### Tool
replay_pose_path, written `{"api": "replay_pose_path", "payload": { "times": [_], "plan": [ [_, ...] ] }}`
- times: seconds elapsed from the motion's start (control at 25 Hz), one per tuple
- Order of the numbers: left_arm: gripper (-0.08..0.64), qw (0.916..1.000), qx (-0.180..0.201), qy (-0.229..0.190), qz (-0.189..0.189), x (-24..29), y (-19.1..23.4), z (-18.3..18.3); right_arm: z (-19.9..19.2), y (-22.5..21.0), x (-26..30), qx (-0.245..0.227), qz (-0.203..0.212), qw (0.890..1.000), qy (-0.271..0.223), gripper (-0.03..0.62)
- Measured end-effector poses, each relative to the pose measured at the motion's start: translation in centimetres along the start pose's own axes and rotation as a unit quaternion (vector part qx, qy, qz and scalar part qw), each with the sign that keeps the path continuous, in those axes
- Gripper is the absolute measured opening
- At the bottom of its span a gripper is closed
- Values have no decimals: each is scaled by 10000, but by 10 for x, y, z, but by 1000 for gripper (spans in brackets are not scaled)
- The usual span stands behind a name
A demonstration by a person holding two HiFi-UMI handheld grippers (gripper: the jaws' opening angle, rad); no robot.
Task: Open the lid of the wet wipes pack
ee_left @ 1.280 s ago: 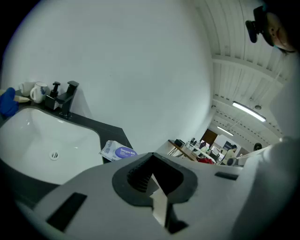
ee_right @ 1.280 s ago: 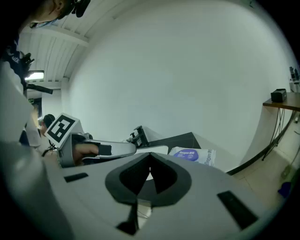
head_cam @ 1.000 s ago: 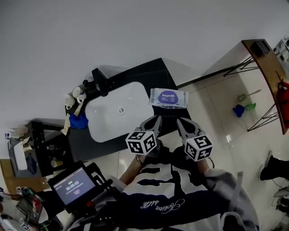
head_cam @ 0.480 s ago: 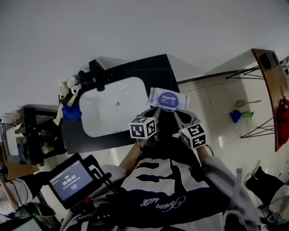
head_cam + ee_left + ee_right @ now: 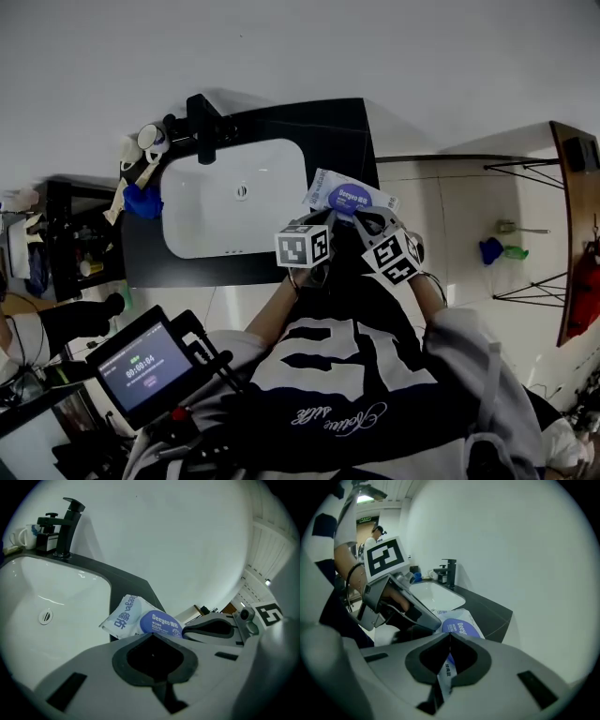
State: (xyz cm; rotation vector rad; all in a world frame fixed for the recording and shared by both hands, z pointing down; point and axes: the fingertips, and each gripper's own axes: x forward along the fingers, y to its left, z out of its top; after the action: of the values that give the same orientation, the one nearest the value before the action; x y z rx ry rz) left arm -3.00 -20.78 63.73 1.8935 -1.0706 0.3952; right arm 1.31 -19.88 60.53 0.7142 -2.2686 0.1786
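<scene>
Our right gripper (image 5: 450, 634) has its fingers pinched on the near edge of the wet wipes pack (image 5: 349, 199) at the desk (image 5: 337, 131) corner beside the sink (image 5: 281, 187); the left gripper (image 5: 152, 635), fingers together and empty, sits just short of the blue lid (image 5: 161, 624), which is not yet opened.

Wears: dark jersey (image 5: 328, 394), broad white stripes, white script lettering | sleeve (image 5: 464, 352): light grey | left gripper (image 5: 151, 634), right gripper (image 5: 449, 634): grey shells, black-and-white marker cubes (image 5: 303, 246)

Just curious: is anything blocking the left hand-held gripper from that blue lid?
Nothing visible: the oval blue lid on the white wet wipes pack lies bare beyond the left hand-held gripper; the right hand-held gripper pinches the pack.
</scene>
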Motion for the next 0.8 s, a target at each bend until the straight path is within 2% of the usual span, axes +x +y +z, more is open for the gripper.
{"api": "replay_pose_path", "payload": {
  "times": [0.08,0.12,0.16,0.44,0.6,0.8],
  "plan": [
    [-2,10000,31,42,73,5,2,-2,0,4,6,-335,142,9993,91,6],
    [-2,9999,49,59,100,7,3,-4,-1,6,9,-480,215,9985,147,58],
    [-2,9999,59,73,123,8,3,-5,-2,7,12,-624,269,9975,207,71],
    [-2,9993,-137,272,217,9,6,-7,-2,14,27,-1347,350,9893,426,71],
    [-2,9985,-150,389,354,12,10,-9,-4,17,37,-1920,186,9796,571,71],
    [-2,9983,-144,436,370,15,11,-9,-3,15,37,-1815,-69,9832,172,66]
  ]
}}
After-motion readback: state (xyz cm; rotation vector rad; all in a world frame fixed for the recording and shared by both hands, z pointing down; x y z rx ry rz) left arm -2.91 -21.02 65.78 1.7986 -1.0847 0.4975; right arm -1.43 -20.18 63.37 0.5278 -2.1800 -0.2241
